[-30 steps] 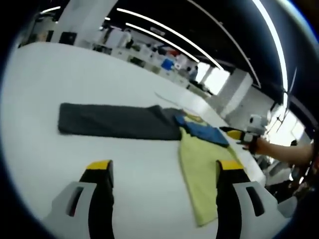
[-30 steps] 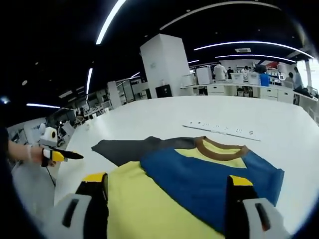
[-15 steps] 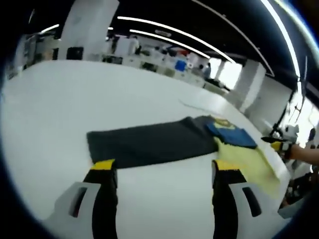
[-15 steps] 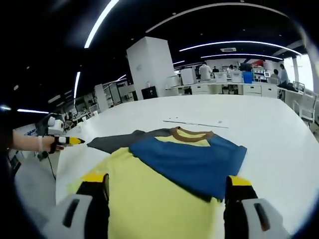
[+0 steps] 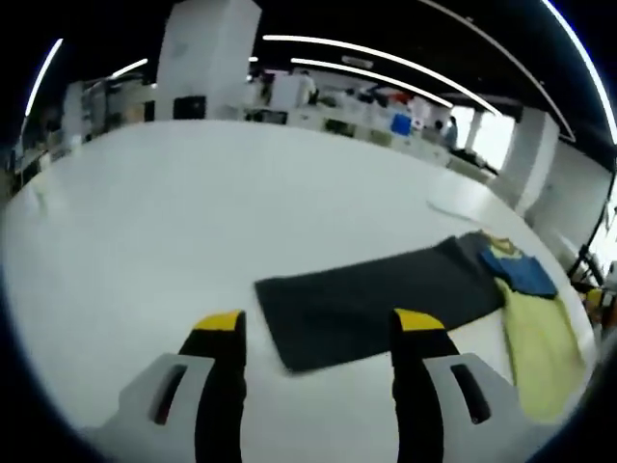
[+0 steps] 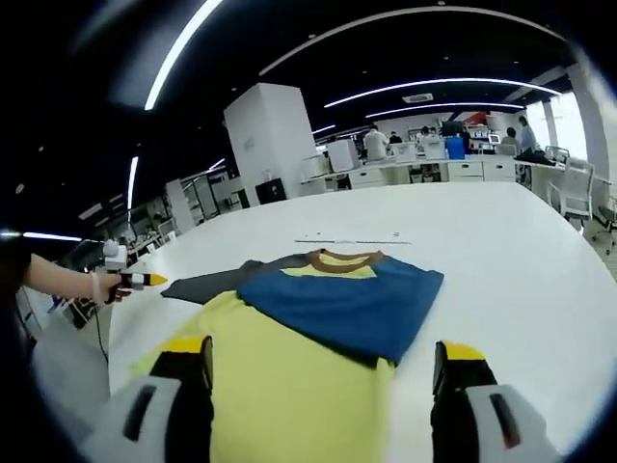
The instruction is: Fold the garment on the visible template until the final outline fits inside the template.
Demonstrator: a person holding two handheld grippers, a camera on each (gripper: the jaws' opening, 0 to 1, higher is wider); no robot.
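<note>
Right gripper view: garment (image 6: 318,318) bears no legible writing.

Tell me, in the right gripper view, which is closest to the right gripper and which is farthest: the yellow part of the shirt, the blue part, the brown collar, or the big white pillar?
From the right gripper, whose jaws stand open:
1. Yellow part, right between the jaws.
2. Blue part, just past it, mid-table.
3. Brown collar, at the shirt's far end.
4. White pillar, far off, upper left.

White table (image 5: 145,222), pillar (image 6: 268,135) behind (people at desks (image 6: 424,145)).
</note>
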